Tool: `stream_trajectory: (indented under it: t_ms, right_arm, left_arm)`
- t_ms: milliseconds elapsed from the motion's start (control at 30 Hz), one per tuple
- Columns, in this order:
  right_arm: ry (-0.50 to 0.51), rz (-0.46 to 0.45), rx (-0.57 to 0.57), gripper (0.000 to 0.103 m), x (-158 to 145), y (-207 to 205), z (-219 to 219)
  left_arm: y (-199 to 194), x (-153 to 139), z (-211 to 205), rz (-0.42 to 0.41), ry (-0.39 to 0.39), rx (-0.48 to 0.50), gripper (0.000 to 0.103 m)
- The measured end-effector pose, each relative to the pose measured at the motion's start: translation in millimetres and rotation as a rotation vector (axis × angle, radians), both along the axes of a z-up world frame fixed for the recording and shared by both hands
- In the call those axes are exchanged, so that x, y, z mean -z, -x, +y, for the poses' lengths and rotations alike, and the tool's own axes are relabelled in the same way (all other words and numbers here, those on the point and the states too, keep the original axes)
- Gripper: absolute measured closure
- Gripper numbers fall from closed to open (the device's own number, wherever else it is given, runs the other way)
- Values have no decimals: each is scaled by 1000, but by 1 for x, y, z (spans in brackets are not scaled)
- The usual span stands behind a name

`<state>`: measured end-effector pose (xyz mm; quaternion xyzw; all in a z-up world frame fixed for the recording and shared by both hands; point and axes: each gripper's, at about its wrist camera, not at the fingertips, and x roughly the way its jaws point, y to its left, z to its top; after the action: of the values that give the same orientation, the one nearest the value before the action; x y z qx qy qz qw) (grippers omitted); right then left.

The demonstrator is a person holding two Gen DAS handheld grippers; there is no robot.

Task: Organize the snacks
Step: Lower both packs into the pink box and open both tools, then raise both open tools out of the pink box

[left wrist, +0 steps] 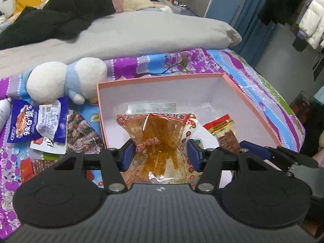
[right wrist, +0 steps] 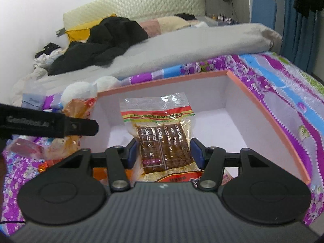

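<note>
A pink box with a white inside (left wrist: 253,109) (right wrist: 269,113) lies open on the bed. My left gripper (left wrist: 161,155) is shut on an orange snack packet (left wrist: 158,139) and holds it over the box's near left part. My right gripper (right wrist: 164,151) is shut on a brown dried-tofu packet (right wrist: 164,141) and holds it over the box. The brown packet also shows in the left wrist view (left wrist: 224,133), with the right gripper's finger (left wrist: 255,149) beside it. The left gripper's body (right wrist: 50,125) and its orange packet (right wrist: 75,109) show at the left in the right wrist view.
Several loose snack packets lie left of the box, among them a blue one (left wrist: 36,123) and a dark printed one (left wrist: 81,133). A white and blue plush toy (left wrist: 66,79) sits behind them. A grey duvet (left wrist: 141,34) and black clothes (left wrist: 60,12) cover the bed beyond.
</note>
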<state>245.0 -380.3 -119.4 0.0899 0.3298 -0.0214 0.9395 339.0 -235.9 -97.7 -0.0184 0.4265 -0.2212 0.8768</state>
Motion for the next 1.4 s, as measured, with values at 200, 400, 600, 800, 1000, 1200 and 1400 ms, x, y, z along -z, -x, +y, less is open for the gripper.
stream_trajectory:
  t_ms: [200, 400, 600, 800, 1000, 1200, 1400]
  right_arm:
    - [-15, 63, 35, 44, 17, -12, -6]
    - [-32, 63, 43, 25, 16, -10, -7]
    - [-34, 34, 43, 22, 4, 0, -5]
    - [-22, -16, 42, 22, -18, 25, 8]
    - [-14, -61, 44, 22, -37, 55, 23]
    - [-13, -101, 41, 22, -51, 90, 43]
    - [-22, -135, 23, 22, -57, 123, 66]
  left_arm:
    - [-10, 10, -2, 9, -20, 4, 41]
    - [-10, 6, -1, 6, -26, -5, 26]
    - [5, -13, 8, -33, -8, -4, 25]
    - [36, -41, 24, -87, 10, -4, 25]
    - [76, -64, 48, -136, 26, -13, 25]
    - [121, -80, 77, -177, 37, -32, 25]
    - [166, -89, 108, -218, 46, -39, 25]
